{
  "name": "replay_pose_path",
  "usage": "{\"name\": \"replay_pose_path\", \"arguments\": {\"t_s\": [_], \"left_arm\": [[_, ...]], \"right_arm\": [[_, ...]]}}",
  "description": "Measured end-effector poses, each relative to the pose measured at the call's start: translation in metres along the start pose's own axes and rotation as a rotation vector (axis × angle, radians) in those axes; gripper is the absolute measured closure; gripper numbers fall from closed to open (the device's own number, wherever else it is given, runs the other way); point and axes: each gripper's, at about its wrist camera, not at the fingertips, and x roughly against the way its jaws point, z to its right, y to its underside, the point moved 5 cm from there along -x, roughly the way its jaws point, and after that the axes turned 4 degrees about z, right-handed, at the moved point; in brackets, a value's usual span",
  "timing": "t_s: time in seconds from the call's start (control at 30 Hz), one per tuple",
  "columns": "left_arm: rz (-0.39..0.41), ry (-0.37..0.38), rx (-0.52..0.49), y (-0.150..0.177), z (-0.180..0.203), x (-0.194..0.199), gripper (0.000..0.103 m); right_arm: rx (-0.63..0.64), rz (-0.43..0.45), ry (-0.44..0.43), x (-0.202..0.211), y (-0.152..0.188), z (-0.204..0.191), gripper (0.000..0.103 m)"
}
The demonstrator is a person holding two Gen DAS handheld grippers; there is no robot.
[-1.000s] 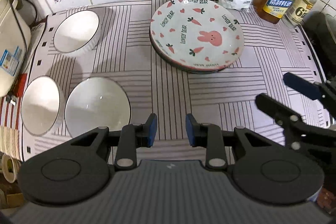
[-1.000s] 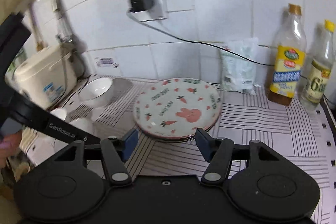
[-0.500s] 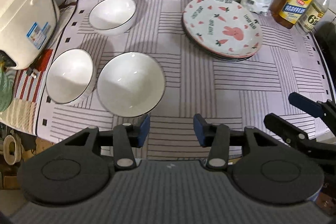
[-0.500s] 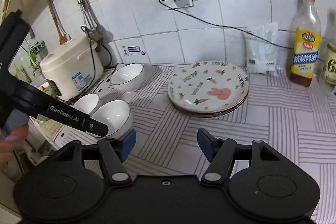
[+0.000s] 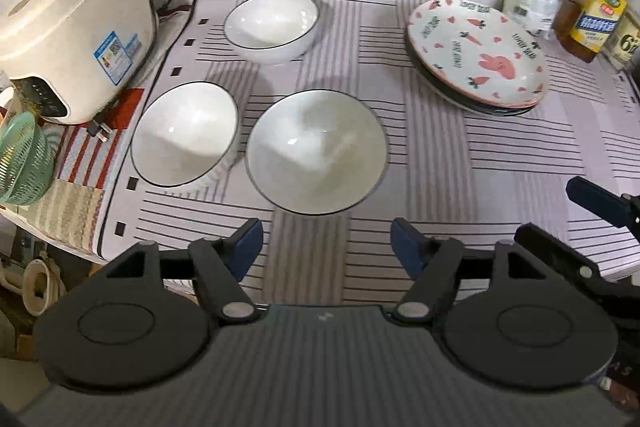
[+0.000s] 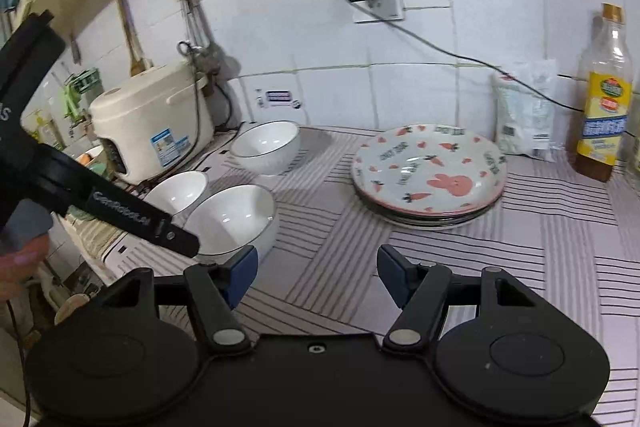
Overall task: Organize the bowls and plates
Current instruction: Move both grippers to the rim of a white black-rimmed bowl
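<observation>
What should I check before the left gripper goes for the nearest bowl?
1. Left gripper open and empty: ok.
2. Nearest bowl upright and empty: ok.
3. Gap between it and the bowl beside it: small, cannot tell if a finger fits.
4. Right gripper open, out of the way: ok.
5. Plates already stacked, apart from the bowls: ok.

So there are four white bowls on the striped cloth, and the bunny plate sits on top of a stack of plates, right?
Not quite: there are three white bowls, not four. The left wrist view shows one at the back, one at the left and one nearest the gripper. The bunny plate does sit on top of a stack of plates on the striped cloth.
</observation>
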Motion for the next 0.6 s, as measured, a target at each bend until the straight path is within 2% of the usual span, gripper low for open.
{"name": "replay_pose_path", "arguments": {"t_s": [0.23, 0.6], "left_arm": [[0.022, 0.005, 0.029, 0.001, -0.022, -0.017, 0.026], [0.027, 0.039, 0.12, -0.004, -0.048, -0.051, 0.025]], "right_arm": [[0.052, -0.015, -0.04, -0.032, 0.003, -0.021, 0.032], [-0.03, -0.035, -0.134, -0.089, 0.007, -0.031, 0.033]]}}
